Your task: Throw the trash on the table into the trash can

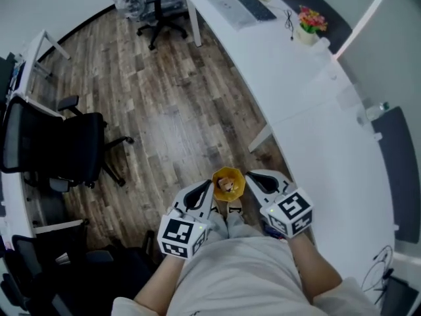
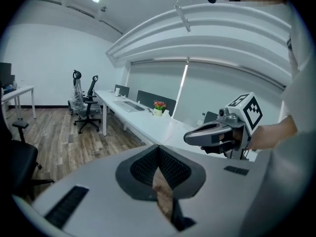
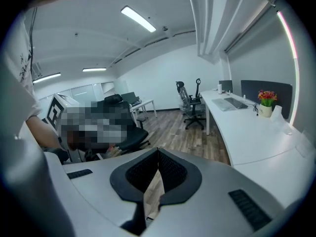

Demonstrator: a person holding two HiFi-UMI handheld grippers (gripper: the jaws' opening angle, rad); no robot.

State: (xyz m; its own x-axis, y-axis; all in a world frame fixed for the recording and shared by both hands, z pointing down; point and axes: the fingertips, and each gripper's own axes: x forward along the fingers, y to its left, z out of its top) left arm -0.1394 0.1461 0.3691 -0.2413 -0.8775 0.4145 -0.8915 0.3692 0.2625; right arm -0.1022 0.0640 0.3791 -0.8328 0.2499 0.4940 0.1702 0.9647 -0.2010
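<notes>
Right, we start at the left gripper: its two jaws are pressed together at the tips with nothing pinched, and only a sliver of wood floor shows through the gap behind the pads. The right gripper is the same story, jaws closed tip to tip and nothing in them. From the head view we see both held up in front of the person's body, side by side and well above the floor, pointing away and somewhat down, each with its marker cube nearest the wrist. Between the two sets of tips, down on the floor, we see the trash can, a small yellow one with an open top. A pale, brownish scrap lies inside, and we cannot make out what it is. The can stands just off the near edge of the long white table, close to one of its legs. Following that table to its far end, we pick out a dark keyboard with a flat grey device just beside it. A flower pot with red and pink blooms stands near the back edge. Out across the floor, well apart from the can, a black office chair sits near the left side. A second chair stands by the table's far end.
</notes>
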